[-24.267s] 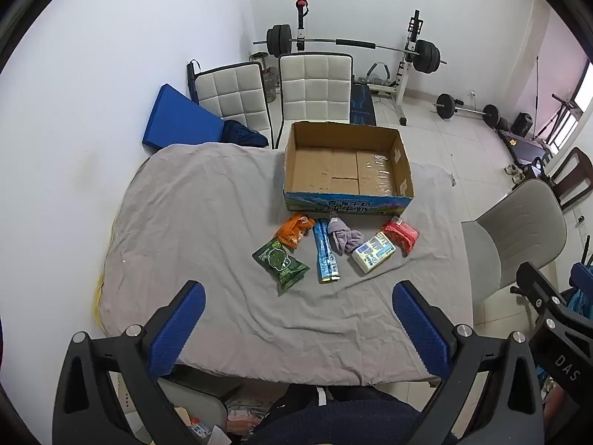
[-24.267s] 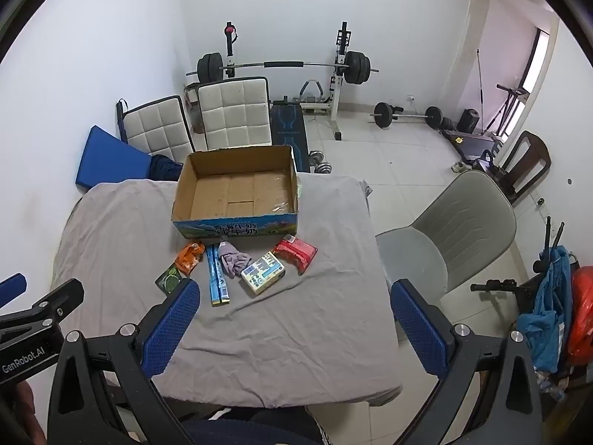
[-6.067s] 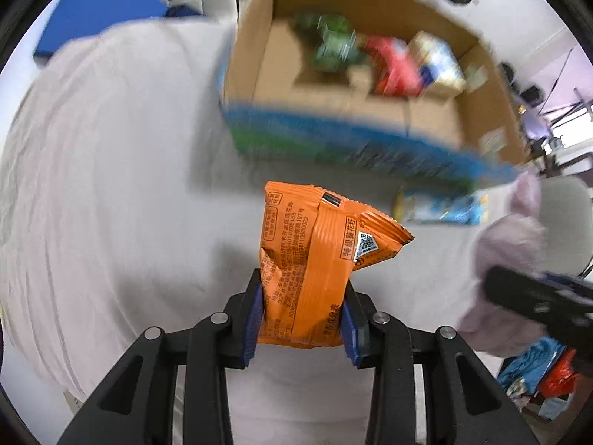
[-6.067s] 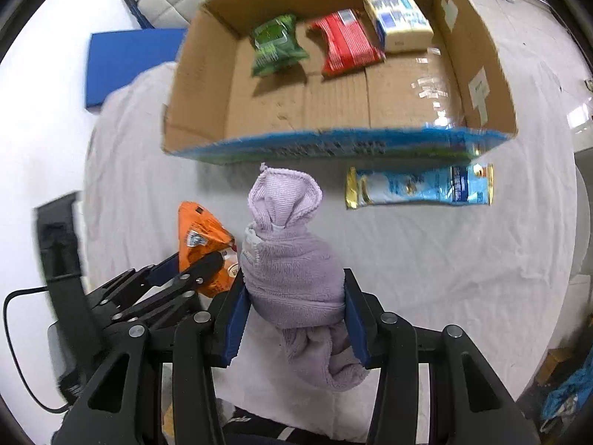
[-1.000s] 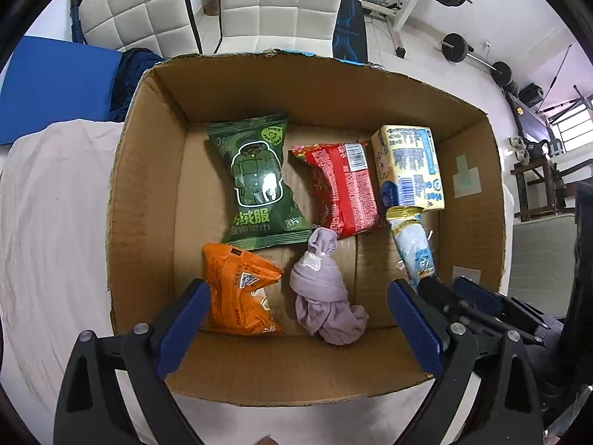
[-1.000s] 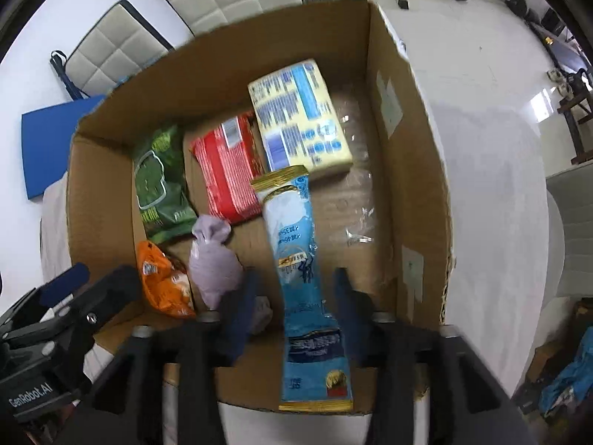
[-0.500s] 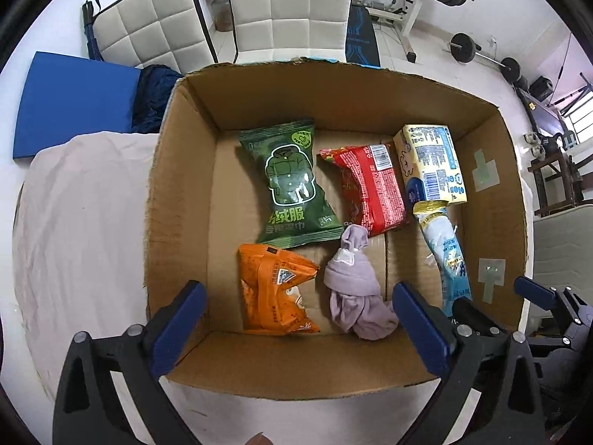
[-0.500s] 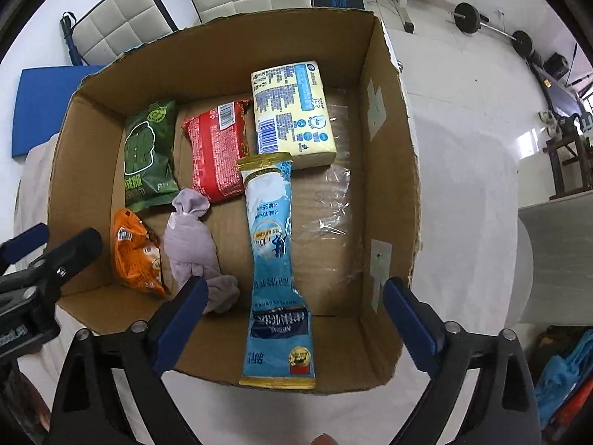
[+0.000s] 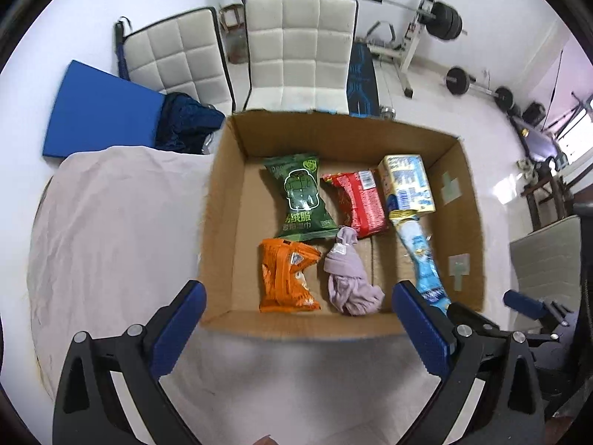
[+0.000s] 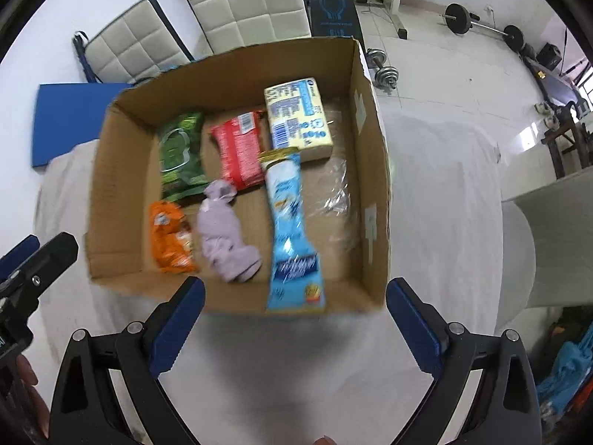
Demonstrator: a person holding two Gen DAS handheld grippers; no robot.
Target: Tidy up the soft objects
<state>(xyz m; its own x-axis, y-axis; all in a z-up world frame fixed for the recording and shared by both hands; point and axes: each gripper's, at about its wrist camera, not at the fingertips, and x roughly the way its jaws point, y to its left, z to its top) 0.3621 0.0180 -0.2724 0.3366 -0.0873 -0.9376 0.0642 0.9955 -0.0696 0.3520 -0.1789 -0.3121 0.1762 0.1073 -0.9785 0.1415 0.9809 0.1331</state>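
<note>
Jaws wide and empty on both the left gripper (image 9: 296, 328) and the right gripper (image 10: 294, 320), poised over the cloth-covered table (image 9: 111, 222) just short of the cardboard box's (image 9: 218, 200) near wall. Six soft items inside, largest to smallest by eye: blue tube pack (image 10: 291, 237) at 3 o'clock, its end propped on the near wall; yellow pack (image 9: 407, 183) at 1 o'clock; green packet (image 9: 300, 196) at 11; red packet (image 9: 361, 200) at 12; lilac cloth bundle (image 9: 350, 282) at 6; orange packet (image 9: 285, 278) at 7. Nothing loose visible on the table; sorting seemingly complete, perhaps bar nudging the tube flat.
</note>
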